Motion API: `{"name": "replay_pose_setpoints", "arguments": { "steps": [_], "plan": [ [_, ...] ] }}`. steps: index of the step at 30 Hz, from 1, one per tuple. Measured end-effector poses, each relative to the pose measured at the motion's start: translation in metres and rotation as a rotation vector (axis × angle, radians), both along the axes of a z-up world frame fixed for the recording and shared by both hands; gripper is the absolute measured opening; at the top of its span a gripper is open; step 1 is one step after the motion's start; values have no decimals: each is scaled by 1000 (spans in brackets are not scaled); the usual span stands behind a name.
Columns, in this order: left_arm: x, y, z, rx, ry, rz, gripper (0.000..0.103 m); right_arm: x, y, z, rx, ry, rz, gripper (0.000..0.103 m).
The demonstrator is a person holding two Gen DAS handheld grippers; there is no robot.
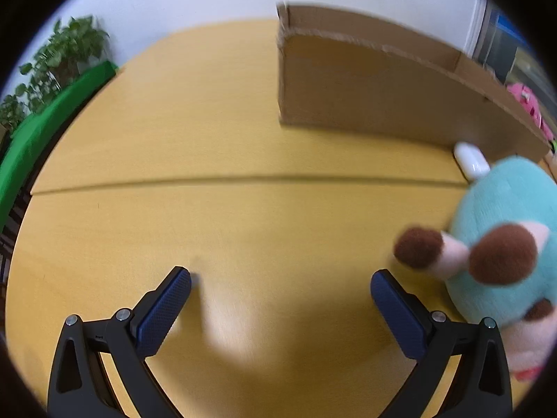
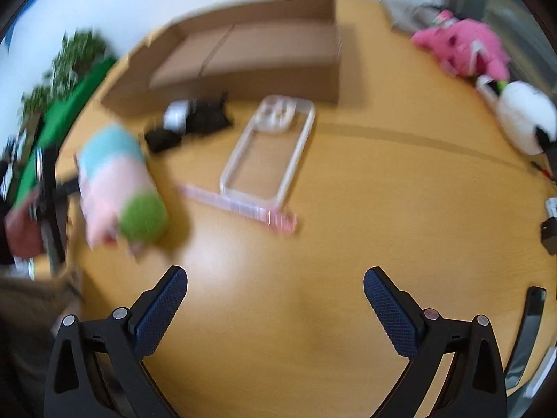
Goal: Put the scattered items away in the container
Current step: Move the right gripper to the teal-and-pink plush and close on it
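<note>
A shallow cardboard box (image 1: 365, 90) stands at the back of the wooden table; it also shows in the right wrist view (image 2: 250, 55). A teal and pink plush toy (image 1: 511, 244) lies just right of my open, empty left gripper (image 1: 280, 282); it also shows in the right wrist view (image 2: 115, 181). A small white item (image 1: 470, 160) lies by the box. My right gripper (image 2: 275, 278) is open and empty above the bare table. Ahead of it lie a clear phone case (image 2: 268, 149), a pink ruler (image 2: 240, 205) and a black item (image 2: 195, 122).
A pink plush (image 2: 463, 48) and a white plush (image 2: 525, 115) lie at the far right of the table. A green cloth (image 1: 45, 129) and a plant (image 1: 59, 59) are past the table's left edge. Dark objects (image 2: 550, 237) sit at the right edge.
</note>
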State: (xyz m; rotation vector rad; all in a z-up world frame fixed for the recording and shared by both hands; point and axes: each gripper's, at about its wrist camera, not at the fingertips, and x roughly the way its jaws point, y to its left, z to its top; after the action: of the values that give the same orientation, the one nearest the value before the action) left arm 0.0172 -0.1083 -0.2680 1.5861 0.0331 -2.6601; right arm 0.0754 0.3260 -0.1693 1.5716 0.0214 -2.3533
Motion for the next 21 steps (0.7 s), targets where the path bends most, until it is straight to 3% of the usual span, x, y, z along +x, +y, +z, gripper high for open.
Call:
{"name": "replay_pose_setpoints", "arguments": {
  "steps": [5, 8, 12, 15, 19, 21],
  "plan": [
    [15, 7, 3, 42, -33, -47, 102, -2, 1, 44, -58, 112, -126, 103],
    [24, 9, 7, 89, -59, -56, 102, 0, -2, 54, -117, 98, -125, 103],
    [36, 16, 42, 112, -47, -27, 102, 3, -11, 61, -157, 97, -108, 103],
    [42, 26, 83, 149, -6, -3, 102, 3, -25, 62, -218, 90, -39, 103],
    [37, 34, 136, 264, 12, 82, 102, -1, -67, 58, -246, 109, 161, 103],
    [32, 34, 149, 321, -1, 110, 102, 1, -83, 54, -248, 127, 242, 103]
  ]
}}
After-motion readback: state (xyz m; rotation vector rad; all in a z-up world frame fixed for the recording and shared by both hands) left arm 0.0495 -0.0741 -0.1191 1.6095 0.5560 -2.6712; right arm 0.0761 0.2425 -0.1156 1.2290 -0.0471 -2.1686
